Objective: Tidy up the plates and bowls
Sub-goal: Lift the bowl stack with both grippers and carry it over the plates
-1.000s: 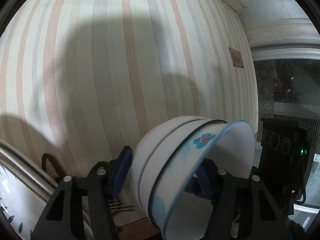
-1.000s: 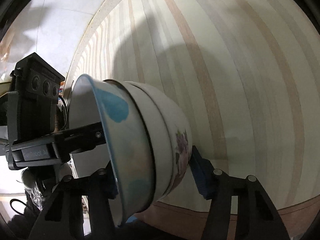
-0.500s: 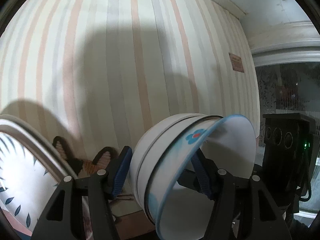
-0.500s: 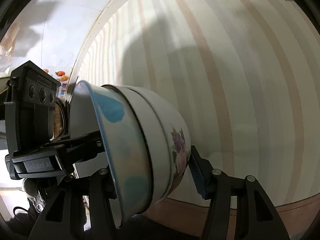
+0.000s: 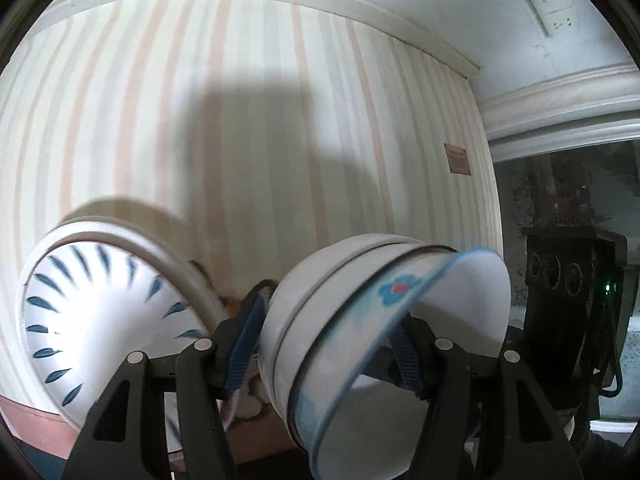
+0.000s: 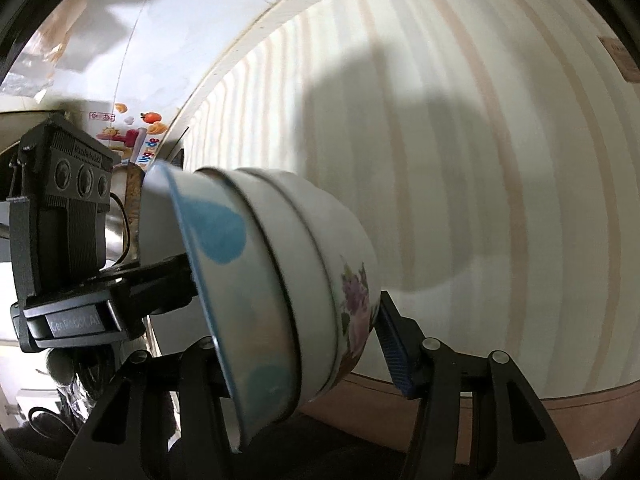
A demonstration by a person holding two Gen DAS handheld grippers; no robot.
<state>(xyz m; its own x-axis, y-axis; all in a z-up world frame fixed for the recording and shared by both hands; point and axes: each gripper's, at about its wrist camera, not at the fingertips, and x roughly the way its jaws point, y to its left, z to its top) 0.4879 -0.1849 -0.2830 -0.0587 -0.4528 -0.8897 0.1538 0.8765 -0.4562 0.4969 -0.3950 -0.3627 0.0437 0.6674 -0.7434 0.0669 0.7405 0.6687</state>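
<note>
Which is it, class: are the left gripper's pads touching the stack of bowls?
Touching. In the left wrist view both blue pads of the left gripper press against opposite sides of the stack of bowls, which hangs tilted between them.

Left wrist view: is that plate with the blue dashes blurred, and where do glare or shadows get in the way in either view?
Left wrist view: the plate is smeared by motion, with glare washing out its lower part; a big shadow falls on the striped wall. Right wrist view: the stacked bowls are slightly soft, their shadow dark on the wall; fisheye bends the stripes.
</note>
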